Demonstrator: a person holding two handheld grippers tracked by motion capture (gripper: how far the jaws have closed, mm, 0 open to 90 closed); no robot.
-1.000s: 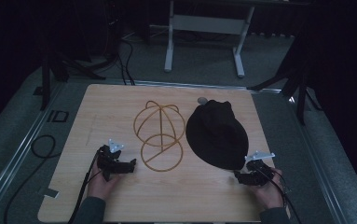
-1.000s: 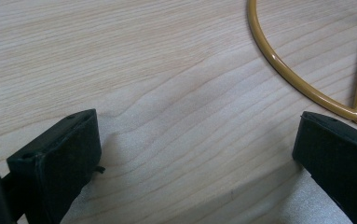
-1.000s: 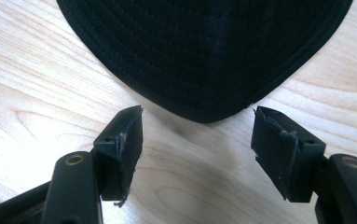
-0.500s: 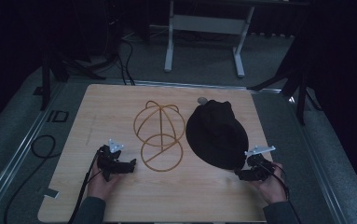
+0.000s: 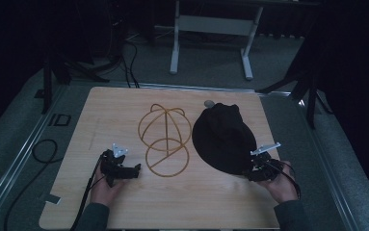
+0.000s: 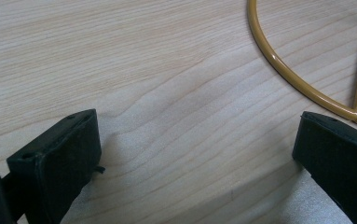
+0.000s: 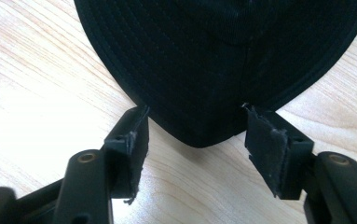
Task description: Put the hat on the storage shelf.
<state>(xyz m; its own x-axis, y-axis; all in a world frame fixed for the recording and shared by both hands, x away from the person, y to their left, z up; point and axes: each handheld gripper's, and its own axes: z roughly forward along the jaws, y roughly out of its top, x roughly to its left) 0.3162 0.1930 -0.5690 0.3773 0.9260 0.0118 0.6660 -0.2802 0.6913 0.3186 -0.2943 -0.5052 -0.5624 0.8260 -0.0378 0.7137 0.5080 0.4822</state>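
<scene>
A black cap (image 5: pixel 223 137) lies on the right half of the wooden table (image 5: pixel 105 110), its brim tip toward the near edge. Left of it lies a gold wire cap-shaped frame (image 5: pixel 165 139). My right gripper (image 5: pixel 250 172) is open, and in the right gripper view its jaws flank the tip of the cap's brim (image 7: pixel 223 51), close to it on both sides. My left gripper (image 5: pixel 133 171) rests low on the table, open and holding nothing. The wire frame's ring (image 6: pixel 278 65) curves just beyond its right jaw.
A small grey round thing (image 5: pixel 209 103) sits at the table's far edge by the cap. A white-legged stand (image 5: pixel 211 29) is behind the table. A black cable (image 5: pixel 42 149) loops on the floor at the left. Dark tripod legs (image 5: pixel 307 91) stand at the right.
My right gripper has edged forward to the cap's brim tip. The left gripper and the wire frame have stayed put.
</scene>
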